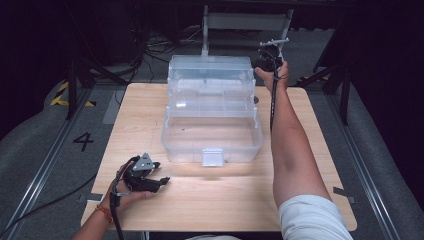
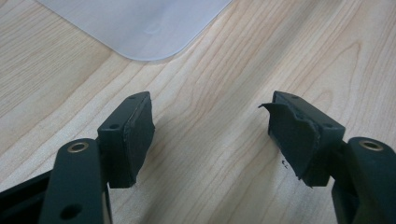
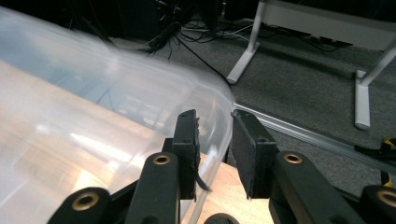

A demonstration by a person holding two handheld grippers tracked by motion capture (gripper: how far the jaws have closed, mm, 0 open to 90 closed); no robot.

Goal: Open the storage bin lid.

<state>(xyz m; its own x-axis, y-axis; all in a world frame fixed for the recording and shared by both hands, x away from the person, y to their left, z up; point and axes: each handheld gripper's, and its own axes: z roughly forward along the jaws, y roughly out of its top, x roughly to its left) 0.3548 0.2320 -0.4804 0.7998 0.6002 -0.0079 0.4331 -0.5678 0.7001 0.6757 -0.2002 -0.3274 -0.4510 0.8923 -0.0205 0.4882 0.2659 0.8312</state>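
From the high view, a clear plastic hinged storage box stood open in the middle of the pale wooden table, its lid tipped up at the far side and its grey front latch facing the person. The right gripper was held at the lid's far right corner, the forearm stretched along the box's right side. The left gripper lay low on the table near the front left edge, apart from the box.

The right gripper view showed what the high view could not: the rounded rim of the lid ran between the two black jaws, which stood narrowly parted, the left pad against the plastic and a gap showing beside the right one, so the rim was not clamped. Behind it lay grey floor, cables and white table legs.

The left gripper view showed its jaws released and wide apart over bare wood, with a rounded corner of the box ahead of them.
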